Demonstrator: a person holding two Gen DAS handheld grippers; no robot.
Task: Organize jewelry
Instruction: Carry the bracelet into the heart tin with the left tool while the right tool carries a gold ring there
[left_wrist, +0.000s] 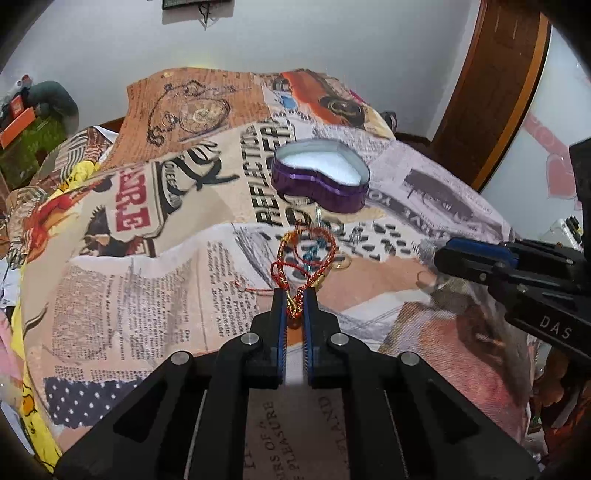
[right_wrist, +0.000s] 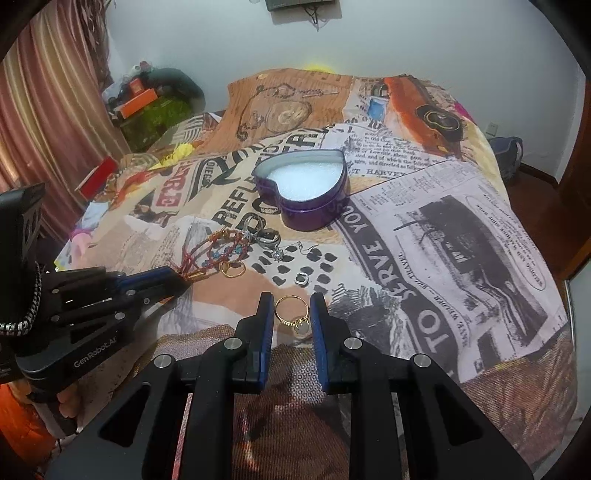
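- The left gripper (left_wrist: 294, 295) is clamped on the gold-clasp end of a red-and-gold braided cord bracelet (left_wrist: 306, 254), whose loop lies ahead of the fingertips on the newspaper-print bedspread (left_wrist: 147, 295).
- The right gripper (right_wrist: 292, 299) is pinched narrowly on a thin gold ring with a pale stone (right_wrist: 293, 314), which sits between its blue pads.
- A purple heart-shaped tin box with a white foam lining (right_wrist: 306, 188) stands open on the bedspread beyond both grippers.
- Between box and grippers lie a plain gold band (right_wrist: 232, 268), a silver ring (right_wrist: 269, 238), a crystal earring (right_wrist: 279, 254) and a small silver ring (right_wrist: 302, 278).
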